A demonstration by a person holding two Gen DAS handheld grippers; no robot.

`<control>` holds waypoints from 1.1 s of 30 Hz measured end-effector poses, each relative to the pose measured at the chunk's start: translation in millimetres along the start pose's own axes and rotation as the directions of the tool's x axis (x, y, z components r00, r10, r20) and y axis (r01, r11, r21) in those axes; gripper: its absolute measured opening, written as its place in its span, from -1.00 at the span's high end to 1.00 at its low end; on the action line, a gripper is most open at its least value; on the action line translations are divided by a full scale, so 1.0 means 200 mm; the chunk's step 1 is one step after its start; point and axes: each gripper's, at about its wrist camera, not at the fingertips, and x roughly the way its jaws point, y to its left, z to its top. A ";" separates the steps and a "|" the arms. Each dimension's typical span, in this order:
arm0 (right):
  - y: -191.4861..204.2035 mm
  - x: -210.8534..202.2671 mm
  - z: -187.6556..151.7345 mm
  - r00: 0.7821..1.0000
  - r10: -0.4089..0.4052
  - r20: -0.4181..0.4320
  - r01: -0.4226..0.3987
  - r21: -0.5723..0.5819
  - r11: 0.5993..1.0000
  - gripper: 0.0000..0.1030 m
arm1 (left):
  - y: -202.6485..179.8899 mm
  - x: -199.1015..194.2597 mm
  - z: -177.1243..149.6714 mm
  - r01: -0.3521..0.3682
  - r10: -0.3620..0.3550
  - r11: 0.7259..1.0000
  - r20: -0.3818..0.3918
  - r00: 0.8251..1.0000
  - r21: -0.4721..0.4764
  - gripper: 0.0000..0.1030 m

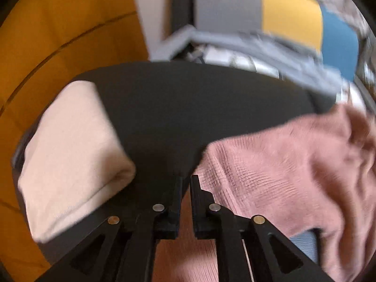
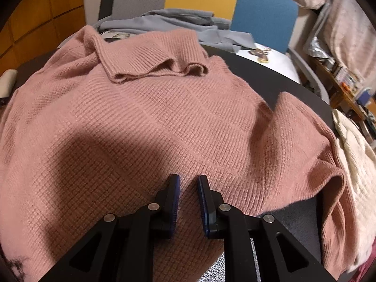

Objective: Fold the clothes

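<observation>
Lying spread over black table [image 2: 277, 75]: pink sweater [image 2: 145, 122].

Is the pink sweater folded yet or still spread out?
Spread, not folded: the pink sweater lies open across the black table, collar showing, one sleeve flopped sideways.
</observation>
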 end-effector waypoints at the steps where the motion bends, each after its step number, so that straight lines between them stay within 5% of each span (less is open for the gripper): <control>1: -0.02 -0.02 0.02 1.000 0.009 0.003 -0.009 0.007 1.000 0.33 | 0.01 -0.06 -0.02 -0.001 0.002 1.000 0.043 0.999 -0.029 0.86; 4: -0.08 -0.14 0.08 0.990 0.070 0.120 -0.075 0.043 0.996 -0.15 | -0.11 -0.21 -0.07 0.074 -0.074 0.997 0.124 0.990 0.004 0.85; 9: -0.14 -0.14 0.29 0.935 0.324 0.144 -0.347 0.182 0.920 -0.15 | -0.61 -0.26 -0.15 0.253 -0.279 0.936 0.078 0.957 0.246 0.83; 14: -0.08 0.07 0.44 0.900 0.432 0.058 -0.429 0.287 0.856 -0.15 | -1.03 -0.13 -0.27 0.257 -0.275 0.875 -0.017 0.961 0.411 0.83; 15: -0.07 0.12 0.47 0.897 0.440 0.026 -0.427 0.305 0.851 -0.05 | -1.06 -0.10 -0.30 0.229 -0.246 0.876 -0.014 0.969 0.425 0.82; 16: -0.04 0.15 0.47 0.896 0.444 0.004 -0.422 0.314 0.850 0.34 | -1.08 -0.07 -0.34 0.200 -0.218 0.876 -0.010 0.976 0.438 0.82; 18: 0.00 0.18 0.50 0.891 0.453 -0.017 -0.431 0.281 0.858 0.82 | -1.07 -0.07 -0.37 0.190 -0.226 0.878 0.030 0.974 0.440 0.82; 29: 0.11 0.08 1.13 0.927 0.357 0.113 -0.369 0.116 0.922 0.83 | -1.07 -0.05 -0.39 0.226 -0.270 0.885 0.053 0.961 0.408 0.82; 32: 0.13 0.11 1.31 0.929 0.320 0.188 -0.347 0.135 0.928 0.45 | -0.96 -0.04 -0.39 0.242 -0.286 0.884 0.052 0.957 0.400 0.82; 33: 0.12 0.12 1.34 0.931 0.302 0.204 -0.334 0.149 0.931 -0.14 | -0.95 -0.04 -0.39 0.249 -0.292 0.884 0.050 0.955 0.396 0.82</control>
